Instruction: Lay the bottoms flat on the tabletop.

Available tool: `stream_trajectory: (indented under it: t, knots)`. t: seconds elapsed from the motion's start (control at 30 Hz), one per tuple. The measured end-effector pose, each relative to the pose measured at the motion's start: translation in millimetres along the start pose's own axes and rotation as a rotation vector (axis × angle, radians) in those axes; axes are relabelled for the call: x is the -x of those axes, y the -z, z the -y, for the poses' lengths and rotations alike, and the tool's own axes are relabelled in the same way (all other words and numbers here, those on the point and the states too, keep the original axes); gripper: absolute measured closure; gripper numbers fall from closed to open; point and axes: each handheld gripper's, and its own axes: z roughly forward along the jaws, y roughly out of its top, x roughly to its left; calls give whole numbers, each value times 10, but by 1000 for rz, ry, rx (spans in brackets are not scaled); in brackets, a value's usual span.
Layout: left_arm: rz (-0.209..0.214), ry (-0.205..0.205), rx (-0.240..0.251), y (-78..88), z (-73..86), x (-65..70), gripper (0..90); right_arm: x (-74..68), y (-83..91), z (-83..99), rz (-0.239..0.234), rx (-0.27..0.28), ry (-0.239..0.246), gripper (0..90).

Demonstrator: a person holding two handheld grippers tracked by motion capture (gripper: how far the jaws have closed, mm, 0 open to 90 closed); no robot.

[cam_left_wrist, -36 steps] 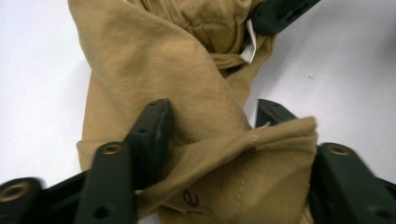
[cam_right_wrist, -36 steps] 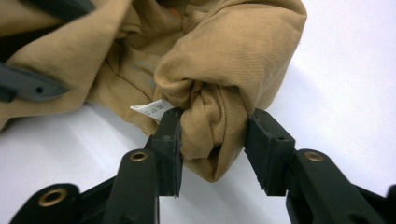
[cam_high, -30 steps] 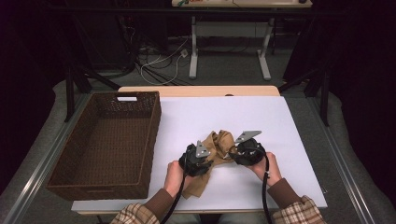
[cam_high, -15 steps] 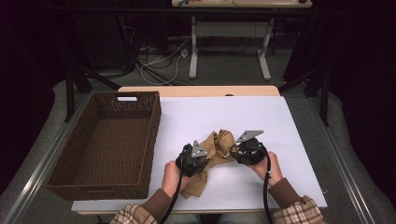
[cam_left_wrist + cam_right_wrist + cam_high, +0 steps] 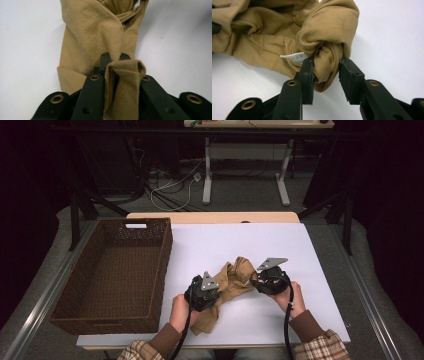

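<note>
Left gripper (image 5: 212, 292): jaws just closed, now clamped on tan garment (image 5: 235, 280); hand barely shifted
Right gripper (image 5: 256, 281): jaws partly open, gripping the garment's 3 o'clock bunch, unchanged
Wicker basket (image 5: 100, 315): 9 o'clock, unmoved

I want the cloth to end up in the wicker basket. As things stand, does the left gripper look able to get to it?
Probably yes. The left gripper is shut on the tan cloth, beside the basket, which is open-topped with nothing between them. The right gripper also grips the cloth and may hold it back.
</note>
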Motion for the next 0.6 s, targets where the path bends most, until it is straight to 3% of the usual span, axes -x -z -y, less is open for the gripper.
stream_trajectory:
  t: [0.23, 0.47, 0.6]
  knots:
    - [-45, 8, 11, 23, -12, -27, 697, 19, -5, 8, 6, 0, -9, 647]
    - [-76, 13, 39, 105, -85, -21, 405, 20, -5, 8, 11, 1, -11, 649]
    - [-78, 0, 65, 135, -137, 14, 331, 17, -5, 5, 15, 3, -11, 652]
